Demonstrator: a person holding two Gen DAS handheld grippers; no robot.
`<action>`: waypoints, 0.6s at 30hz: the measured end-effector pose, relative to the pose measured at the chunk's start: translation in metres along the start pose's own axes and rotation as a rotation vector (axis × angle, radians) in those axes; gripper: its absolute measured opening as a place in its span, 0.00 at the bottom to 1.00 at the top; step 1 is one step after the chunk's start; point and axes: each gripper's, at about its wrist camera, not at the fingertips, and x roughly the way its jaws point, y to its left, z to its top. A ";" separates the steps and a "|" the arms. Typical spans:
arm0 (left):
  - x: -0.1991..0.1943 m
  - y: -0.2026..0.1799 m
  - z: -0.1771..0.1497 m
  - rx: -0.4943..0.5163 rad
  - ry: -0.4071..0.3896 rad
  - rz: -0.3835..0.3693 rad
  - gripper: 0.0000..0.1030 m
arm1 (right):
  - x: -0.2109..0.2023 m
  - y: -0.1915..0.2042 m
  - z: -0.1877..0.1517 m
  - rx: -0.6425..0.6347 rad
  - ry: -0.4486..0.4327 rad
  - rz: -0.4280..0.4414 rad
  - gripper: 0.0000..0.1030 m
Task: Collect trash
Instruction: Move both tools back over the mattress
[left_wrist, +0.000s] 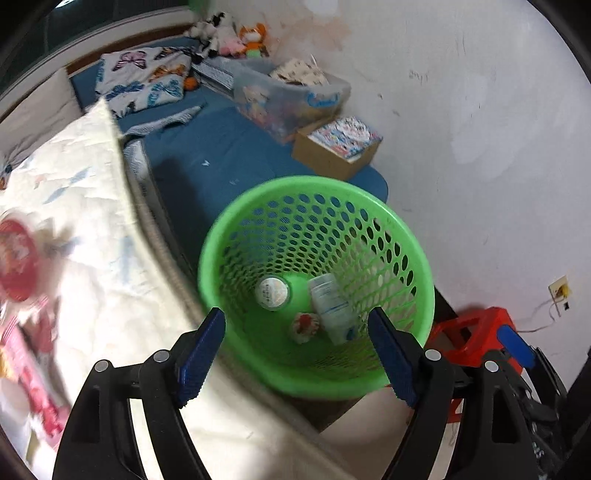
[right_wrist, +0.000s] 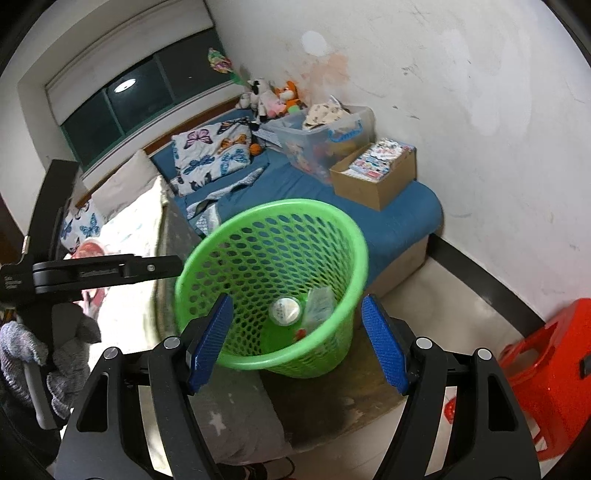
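Observation:
A green mesh basket (left_wrist: 317, 182) stands on the floor against the bed. In it lie a round white lid (left_wrist: 272, 293), a clear plastic bottle (left_wrist: 330, 306) and a crumpled red-and-white paper ball (left_wrist: 304, 326). My left gripper (left_wrist: 297, 350) hangs open above the basket's near rim, with nothing between its blue pads. The right wrist view shows the same basket (right_wrist: 280, 205) from a little further back. My right gripper (right_wrist: 295, 332) is open over that rim and holds nothing. On the bedcover at the left lie a blurred red round thing (left_wrist: 16, 266) and a pink packet (left_wrist: 33, 387).
A red plastic stool (right_wrist: 546, 369) stands right of the basket by the white wall. The blue mattress (right_wrist: 406, 218) behind carries a cardboard box (right_wrist: 373, 177), a clear bin (right_wrist: 321, 140) and soft toys. A grey-gloved hand (right_wrist: 22, 350) holds the left tool's black frame (right_wrist: 92, 271).

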 end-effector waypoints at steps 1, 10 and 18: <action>-0.011 0.007 -0.006 -0.010 -0.016 0.007 0.74 | -0.002 0.006 0.000 -0.008 -0.004 0.007 0.70; -0.088 0.069 -0.065 -0.096 -0.138 0.067 0.74 | -0.011 0.062 -0.003 -0.087 -0.010 0.091 0.72; -0.143 0.125 -0.118 -0.165 -0.223 0.170 0.75 | -0.005 0.124 -0.007 -0.186 0.016 0.173 0.72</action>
